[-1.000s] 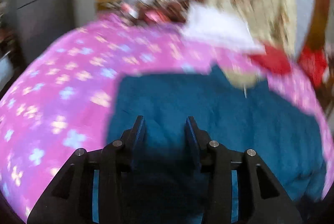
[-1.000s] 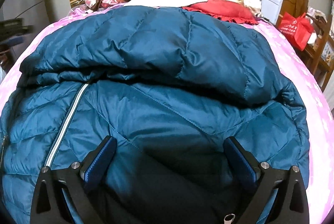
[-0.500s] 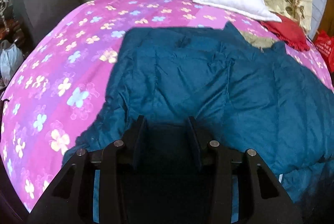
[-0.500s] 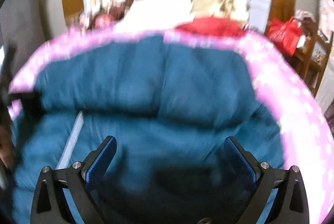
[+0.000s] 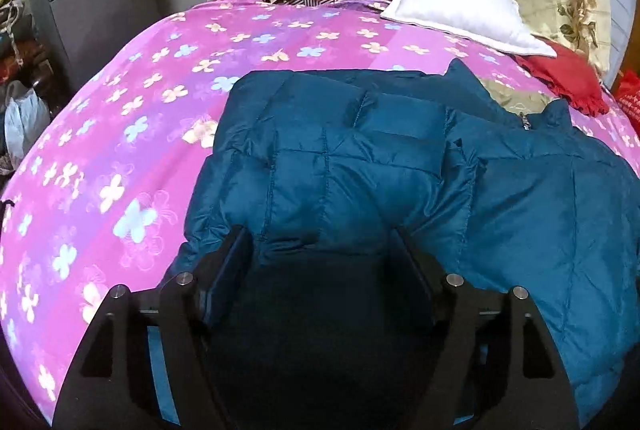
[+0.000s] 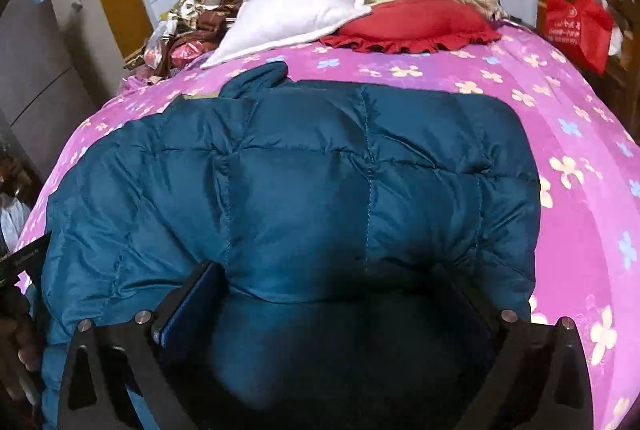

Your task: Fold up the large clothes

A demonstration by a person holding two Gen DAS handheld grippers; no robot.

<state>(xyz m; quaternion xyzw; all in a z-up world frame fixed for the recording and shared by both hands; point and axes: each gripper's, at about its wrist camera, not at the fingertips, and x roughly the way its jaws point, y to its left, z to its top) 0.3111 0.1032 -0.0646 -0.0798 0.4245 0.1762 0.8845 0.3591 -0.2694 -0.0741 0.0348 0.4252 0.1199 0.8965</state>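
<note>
Tongs: your left tongs (image 5: 322, 250) are opening over the jacket (image 5: 400, 169), right tongs (image 6: 336, 294) spreading wide above it; it's lying on the pink flowered bed (image 5: 120, 133) near pillows (image 6: 292, 13).

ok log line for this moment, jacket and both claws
jacket: teal, lying folded on pink bedspread | left claw: opening over jacket edge, fabric between | right claw: open over jacket

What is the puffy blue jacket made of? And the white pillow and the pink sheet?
Blue jacket: probably thin nylon or polyester with soft filling; it looks slightly shiny and is stitched into puffy squares.
White pillow: likely plain matte cloth, maybe cotton, with stuffing inside.
Pink sheet: printed woven fabric with flowers, smooth and not shiny; the fibre can't be told.
</note>
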